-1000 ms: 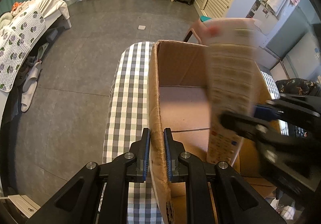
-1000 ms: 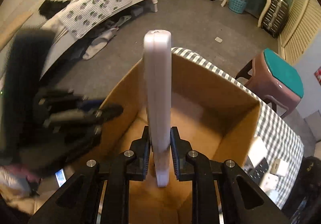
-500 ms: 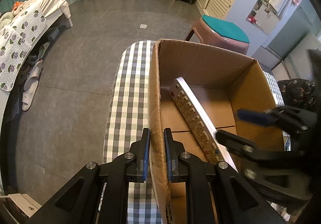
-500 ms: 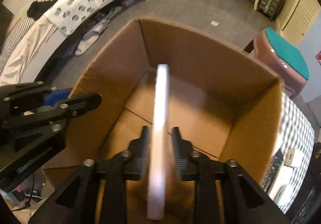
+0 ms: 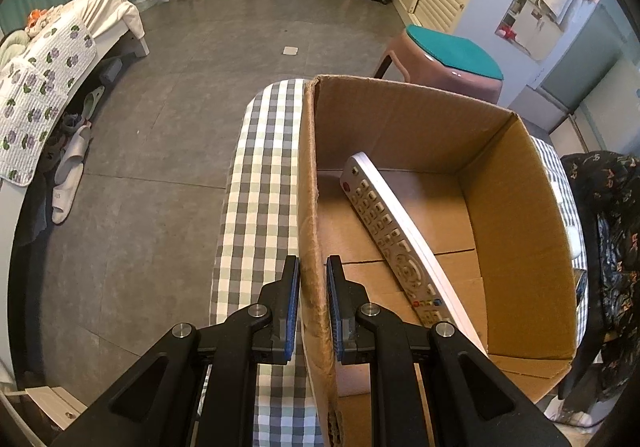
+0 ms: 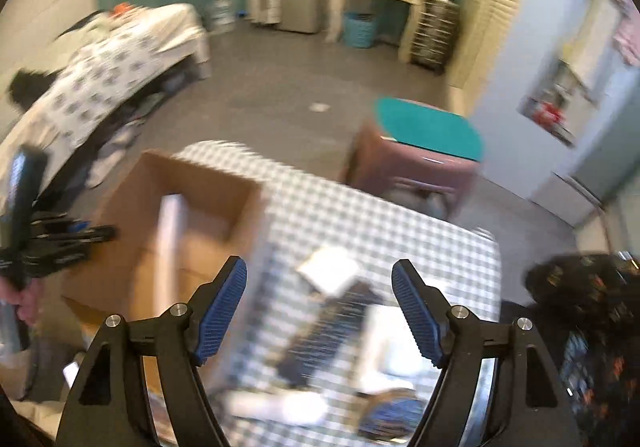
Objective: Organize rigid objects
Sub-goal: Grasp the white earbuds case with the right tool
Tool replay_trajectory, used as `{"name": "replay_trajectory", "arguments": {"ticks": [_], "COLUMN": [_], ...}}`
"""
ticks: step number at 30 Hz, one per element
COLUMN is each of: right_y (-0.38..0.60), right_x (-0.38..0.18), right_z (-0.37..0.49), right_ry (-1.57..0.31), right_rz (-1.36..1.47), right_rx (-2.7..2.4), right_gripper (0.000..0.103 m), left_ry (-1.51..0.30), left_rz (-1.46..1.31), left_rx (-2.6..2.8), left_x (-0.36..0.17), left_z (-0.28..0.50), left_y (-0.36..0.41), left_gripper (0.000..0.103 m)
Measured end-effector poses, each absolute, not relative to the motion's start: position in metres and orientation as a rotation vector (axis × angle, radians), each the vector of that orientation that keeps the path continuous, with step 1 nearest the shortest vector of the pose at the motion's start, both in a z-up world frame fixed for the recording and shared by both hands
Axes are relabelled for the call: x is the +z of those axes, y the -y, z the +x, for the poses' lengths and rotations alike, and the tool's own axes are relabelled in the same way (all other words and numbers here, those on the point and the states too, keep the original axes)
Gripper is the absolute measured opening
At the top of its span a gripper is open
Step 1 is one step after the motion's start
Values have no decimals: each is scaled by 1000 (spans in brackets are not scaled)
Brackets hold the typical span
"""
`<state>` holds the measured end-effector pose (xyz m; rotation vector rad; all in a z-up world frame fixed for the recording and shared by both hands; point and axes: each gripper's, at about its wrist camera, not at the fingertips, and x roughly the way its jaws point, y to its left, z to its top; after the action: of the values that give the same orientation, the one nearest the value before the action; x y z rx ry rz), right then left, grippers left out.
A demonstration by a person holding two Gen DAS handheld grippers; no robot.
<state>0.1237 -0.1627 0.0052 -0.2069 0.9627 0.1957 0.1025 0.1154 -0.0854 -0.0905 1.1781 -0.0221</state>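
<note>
My left gripper [image 5: 313,267] is shut on the left wall of the open cardboard box [image 5: 516,215], which stands on the checked tabletop [image 5: 260,183]. A long white remote [image 5: 394,243] leans slantwise inside the box, buttons up. In the blurred right wrist view my right gripper [image 6: 319,279] hangs above the checked table [image 6: 360,215], its jaws opening with nothing between them. Below it lie a dark remote [image 6: 320,331] and a white flat item [image 6: 330,271]. The box [image 6: 132,247] with the white remote [image 6: 170,231] sits at the left there, and the left gripper [image 6: 60,239] holds its edge.
A pink stool with a teal top [image 5: 448,63] stands beyond the box. Dark patterned cloth [image 5: 600,207] lies at the right. A bed [image 5: 52,59] and slippers [image 5: 72,171] are at the left over grey floor. More small items, blurred, lie at the table's near edge [image 6: 380,407].
The right gripper carried the white remote into the box, let it go, and swung away to the right over the table. The remote now leans in the box. The left gripper kept still.
</note>
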Motion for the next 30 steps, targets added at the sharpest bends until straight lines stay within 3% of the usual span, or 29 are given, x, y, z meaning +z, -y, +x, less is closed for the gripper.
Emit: {"name": "replay_trajectory", "arguments": {"ticks": [11,14,18,25,30], "right_y": [245,242,240,238,240], "right_x": [-74,-95,-117,-135,-136], "right_z": [128,129,127,132,135], "right_ry": [-1167,-1206,-1240,-1283,-1281], "right_rz": [-115,-108,-105,-110,-102], "right_rx": [84,91,96,92,95], "right_gripper": [74,65,64,50,50], "left_ry": [-1196,-1197,-1199,-1198,-1199], "left_rz": [-83,-81,-81,-78,-78], "left_rx": [0,3,4,2,0], "left_x": [-89,-87,-87,-87,-86], "left_z": [104,105,104,102,102], "left_y": [-111,-109,-109,-107,-106], "left_gripper": [14,14,14,14,14]}}
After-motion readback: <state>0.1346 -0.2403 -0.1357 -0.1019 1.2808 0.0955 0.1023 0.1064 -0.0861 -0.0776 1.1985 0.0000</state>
